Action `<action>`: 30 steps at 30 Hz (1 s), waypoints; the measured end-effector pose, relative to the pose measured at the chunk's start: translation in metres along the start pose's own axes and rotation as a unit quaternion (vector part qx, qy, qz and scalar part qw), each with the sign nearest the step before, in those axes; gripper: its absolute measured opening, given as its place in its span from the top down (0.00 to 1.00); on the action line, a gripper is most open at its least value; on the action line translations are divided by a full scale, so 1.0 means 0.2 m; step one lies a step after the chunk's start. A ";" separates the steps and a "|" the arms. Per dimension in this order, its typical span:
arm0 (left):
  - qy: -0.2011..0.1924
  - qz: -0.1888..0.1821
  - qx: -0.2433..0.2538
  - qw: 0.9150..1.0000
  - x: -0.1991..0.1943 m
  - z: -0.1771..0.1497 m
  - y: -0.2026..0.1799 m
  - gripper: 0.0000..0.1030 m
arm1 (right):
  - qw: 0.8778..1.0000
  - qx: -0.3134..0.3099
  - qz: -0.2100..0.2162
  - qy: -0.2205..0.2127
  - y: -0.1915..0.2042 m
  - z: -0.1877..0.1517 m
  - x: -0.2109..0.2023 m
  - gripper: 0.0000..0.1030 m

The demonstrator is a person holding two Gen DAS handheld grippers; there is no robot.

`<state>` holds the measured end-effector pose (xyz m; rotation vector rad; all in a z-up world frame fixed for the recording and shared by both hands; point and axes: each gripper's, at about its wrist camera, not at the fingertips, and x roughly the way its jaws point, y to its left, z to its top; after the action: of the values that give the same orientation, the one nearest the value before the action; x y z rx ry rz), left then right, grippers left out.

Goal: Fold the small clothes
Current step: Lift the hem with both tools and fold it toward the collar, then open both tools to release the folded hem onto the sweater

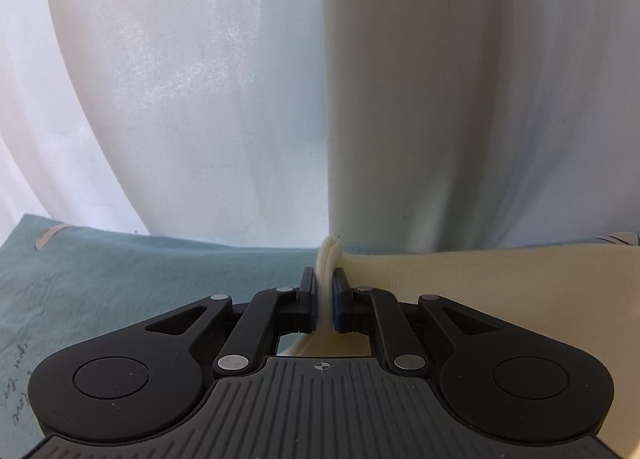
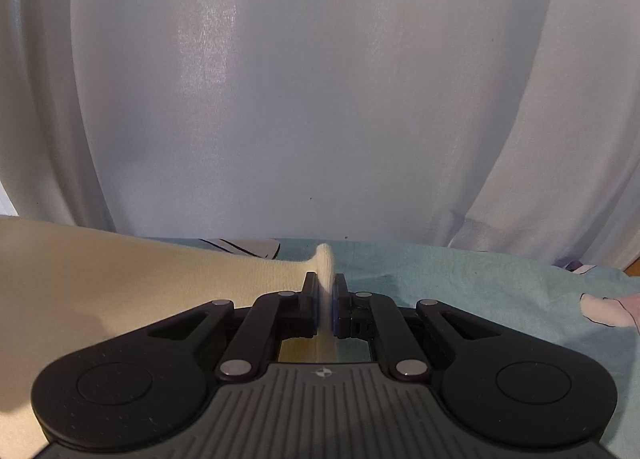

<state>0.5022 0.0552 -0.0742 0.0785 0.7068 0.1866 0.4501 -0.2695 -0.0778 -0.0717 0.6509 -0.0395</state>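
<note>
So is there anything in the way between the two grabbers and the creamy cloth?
No. The left gripper and the right gripper each already pinch an edge of the cream garment, which stretches between them over the teal bedsheet.

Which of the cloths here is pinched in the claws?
The cream knit garment: both the left claw and right claw clamp its bunched edges. The teal sheet only lies underneath.

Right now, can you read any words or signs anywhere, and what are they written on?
Cursive writing on the teal sheet, at the left wrist view's left edge: too sideways and cut off to read.
A small crosshair sign, no letters, on the left gripper and the right gripper.
The cream garment has none.
</note>
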 end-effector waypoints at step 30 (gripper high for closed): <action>0.023 -0.150 -0.146 0.978 -0.30 -0.27 0.08 0.47 | 0.903 0.362 0.231 -0.028 -0.28 -0.47 -0.28 1.00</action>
<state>0.4190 0.0598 -0.0748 -0.3133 0.7219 0.0012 0.3481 -0.3268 -0.1152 0.7997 0.5482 0.1794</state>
